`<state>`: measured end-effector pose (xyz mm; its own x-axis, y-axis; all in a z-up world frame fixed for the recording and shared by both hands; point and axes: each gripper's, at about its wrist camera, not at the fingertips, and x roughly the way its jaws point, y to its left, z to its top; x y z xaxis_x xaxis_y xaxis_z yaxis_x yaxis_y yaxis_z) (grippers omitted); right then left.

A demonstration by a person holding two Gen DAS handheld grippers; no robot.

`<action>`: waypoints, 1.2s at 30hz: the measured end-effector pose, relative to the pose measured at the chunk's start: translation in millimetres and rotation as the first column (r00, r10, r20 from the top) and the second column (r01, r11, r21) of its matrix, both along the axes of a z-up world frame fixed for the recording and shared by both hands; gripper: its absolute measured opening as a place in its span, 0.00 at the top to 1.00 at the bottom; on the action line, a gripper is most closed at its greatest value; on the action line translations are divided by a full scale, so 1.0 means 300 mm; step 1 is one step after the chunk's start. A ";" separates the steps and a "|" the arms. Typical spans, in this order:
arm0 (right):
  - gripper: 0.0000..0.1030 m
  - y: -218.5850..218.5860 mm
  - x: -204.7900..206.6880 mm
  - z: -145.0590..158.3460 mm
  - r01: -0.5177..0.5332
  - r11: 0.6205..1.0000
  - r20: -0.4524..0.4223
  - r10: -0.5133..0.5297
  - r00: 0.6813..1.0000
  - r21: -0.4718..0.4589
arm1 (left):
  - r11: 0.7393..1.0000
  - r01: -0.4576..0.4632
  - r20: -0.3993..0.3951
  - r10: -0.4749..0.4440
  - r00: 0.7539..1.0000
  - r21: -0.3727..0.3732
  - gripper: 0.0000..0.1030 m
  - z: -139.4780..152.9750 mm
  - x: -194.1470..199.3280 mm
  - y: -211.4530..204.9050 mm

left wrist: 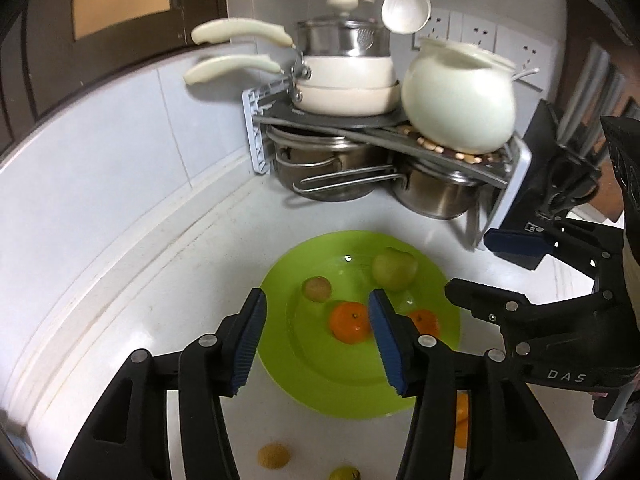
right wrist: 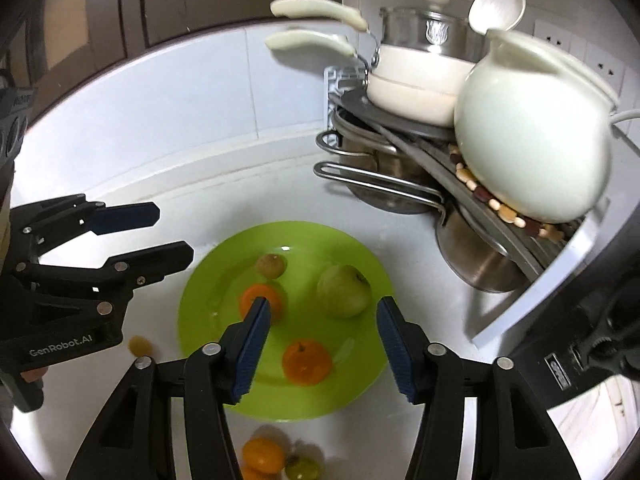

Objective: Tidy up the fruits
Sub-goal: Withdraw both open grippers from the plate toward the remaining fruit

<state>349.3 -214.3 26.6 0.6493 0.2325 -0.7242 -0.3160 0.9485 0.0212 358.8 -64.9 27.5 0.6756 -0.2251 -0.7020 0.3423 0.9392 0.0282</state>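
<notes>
A lime-green plate (left wrist: 288,364) (right wrist: 200,320) lies on the white counter. On it are two oranges (left wrist: 349,321) (right wrist: 307,361), a green apple (left wrist: 395,269) (right wrist: 344,290) and a small brownish fruit (left wrist: 316,289) (right wrist: 271,266). Off the plate, near its front edge, lie a small yellow-brown fruit (left wrist: 273,455) (right wrist: 139,345), a small green fruit (left wrist: 344,473) (right wrist: 302,469) and an orange (right wrist: 263,455). My left gripper (left wrist: 318,344) (right wrist: 168,236) is open and empty above the plate's front. My right gripper (right wrist: 324,350) (left wrist: 472,264) is open and empty above the plate.
A corner rack (left wrist: 516,176) holds cream pans (left wrist: 344,80), steel pots (left wrist: 328,168) and a white ceramic pot (left wrist: 458,100) behind the plate. A white ladle (left wrist: 406,4) hangs above. A black knife block (left wrist: 560,160) stands at the right.
</notes>
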 end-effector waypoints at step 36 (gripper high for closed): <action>0.33 -0.106 -0.511 0.010 0.210 0.976 0.146 -0.215 0.966 0.050 | 0.994 -0.103 0.124 0.105 0.987 -0.019 0.31 -0.009 -0.543 0.109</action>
<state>195.9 -246.0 29.7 0.7868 0.0997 -0.6092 -0.1088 0.9938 0.0220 195.8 -32.2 24.8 0.7778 -0.1574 -0.6085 0.2374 0.9700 0.0525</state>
